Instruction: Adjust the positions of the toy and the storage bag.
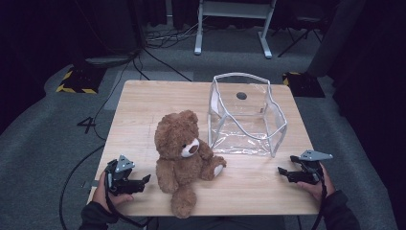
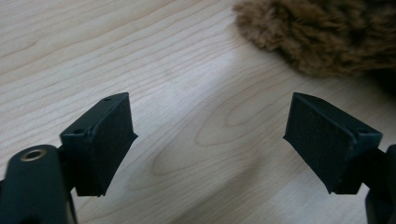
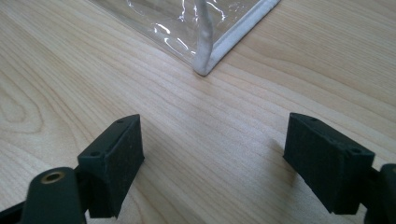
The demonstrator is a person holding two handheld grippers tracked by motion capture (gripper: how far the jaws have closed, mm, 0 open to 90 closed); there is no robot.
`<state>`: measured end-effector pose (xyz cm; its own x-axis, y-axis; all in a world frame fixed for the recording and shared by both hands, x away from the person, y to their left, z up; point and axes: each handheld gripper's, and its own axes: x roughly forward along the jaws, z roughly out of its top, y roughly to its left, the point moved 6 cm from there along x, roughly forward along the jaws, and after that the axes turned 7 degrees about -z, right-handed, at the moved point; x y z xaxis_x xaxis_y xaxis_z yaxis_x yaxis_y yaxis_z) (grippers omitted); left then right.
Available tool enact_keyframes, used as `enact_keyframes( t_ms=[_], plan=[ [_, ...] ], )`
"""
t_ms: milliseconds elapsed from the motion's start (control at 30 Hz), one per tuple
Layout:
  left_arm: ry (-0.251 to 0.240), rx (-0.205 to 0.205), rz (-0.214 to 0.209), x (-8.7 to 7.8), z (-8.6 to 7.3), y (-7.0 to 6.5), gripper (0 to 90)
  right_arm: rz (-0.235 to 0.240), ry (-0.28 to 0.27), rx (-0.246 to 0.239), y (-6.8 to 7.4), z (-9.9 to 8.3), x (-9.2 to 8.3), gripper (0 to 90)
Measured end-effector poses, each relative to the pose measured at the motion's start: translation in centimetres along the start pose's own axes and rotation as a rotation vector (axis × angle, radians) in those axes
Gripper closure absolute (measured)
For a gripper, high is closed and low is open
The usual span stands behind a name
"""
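A brown teddy bear (image 1: 184,158) sits near the lower middle of the high view, slumped a little on the wooden counter (image 1: 143,103), its legs splayed toward the bottom edge. Just to its upper right stands a clear plastic bag (image 1: 246,115) with white piping, its mouth open upward, likely set there so the bear can be dropped in from above.

The left gripper (image 1: 139,182) lies low at the lower left of that frame, pointing right at the bear's flank and close beside it without touching. In the left gripper view its jaws stand apart with only bare wood between them, and the bear's fur (image 2: 327,35) fills the upper right corner, so it is released and appears lined up for a side grasp on the soft body.

The right gripper (image 1: 285,173) rests at the lower right, aimed left, also spread wide and holding nothing. The right gripper view shows the bag's near corner (image 3: 205,65) ahead of the jaws, apart from them, probably so this hand can steady the bag.
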<state>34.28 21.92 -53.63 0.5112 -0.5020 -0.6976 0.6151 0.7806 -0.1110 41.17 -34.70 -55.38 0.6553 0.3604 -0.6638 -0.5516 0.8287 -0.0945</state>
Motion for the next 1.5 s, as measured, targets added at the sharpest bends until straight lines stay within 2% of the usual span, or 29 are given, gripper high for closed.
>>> enact_keyframes(
  t_ms=[133,200,333,667,833,1033,1133,1200,1300,1400,1433,1467,1500],
  plan=[
    [-0.032,0.018,-0.021,-0.6,0.7,-0.7,15.7,0.000,0.000,0.000,0.0,0.0,0.0,19.5],
    [-0.042,0.029,-0.018,-0.9,1.2,-1.0,15.8,0.000,0.000,0.000,0.0,0.0,0.0,19.5],
    [-0.048,0.073,-0.016,-1.3,2.1,-1.9,15.8,0.000,0.000,0.000,0.0,0.0,0.0,19.5],
    [-0.085,0.102,-0.022,-2.0,3.9,-2.8,15.9,0.000,0.000,0.000,0.0,0.0,0.0,19.5],
    [-0.109,0.130,-0.030,-2.5,5.3,-3.5,16.1,0.000,0.000,0.000,0.0,0.0,0.0,19.5],
    [-0.118,0.143,-0.027,-2.8,6.1,-3.8,16.0,0.000,0.000,-0.001,0.0,0.0,0.0,19.5],
    [-0.116,0.158,-0.021,-3.2,6.2,-3.6,16.2,0.000,0.000,0.000,0.0,0.0,0.0,19.6],
    [-0.119,0.154,-0.022,-3.3,6.2,-3.4,16.0,0.000,0.000,0.000,0.0,0.0,0.0,19.5],
    [-0.118,0.162,-0.039,-3.9,5.8,-2.9,15.9,0.000,0.000,0.000,0.0,0.0,0.0,19.5],
    [-0.154,0.141,-0.065,-4.6,5.8,-2.2,15.9,0.000,0.000,-0.001,0.0,0.0,0.0,19.5],
    [-0.174,0.120,-0.073,-4.9,6.0,-2.0,15.9,0.000,0.000,0.000,0.0,0.0,0.0,19.5],
    [-0.174,0.120,-0.073,-4.9,6.0,-2.0,15.9,0.000,0.000,0.000,0.0,0.0,0.0,19.5],
    [-0.208,0.108,-0.104,-5.4,6.5,-1.8,15.8,0.000,0.000,0.000,0.0,0.0,0.0,19.5]
  ],
)
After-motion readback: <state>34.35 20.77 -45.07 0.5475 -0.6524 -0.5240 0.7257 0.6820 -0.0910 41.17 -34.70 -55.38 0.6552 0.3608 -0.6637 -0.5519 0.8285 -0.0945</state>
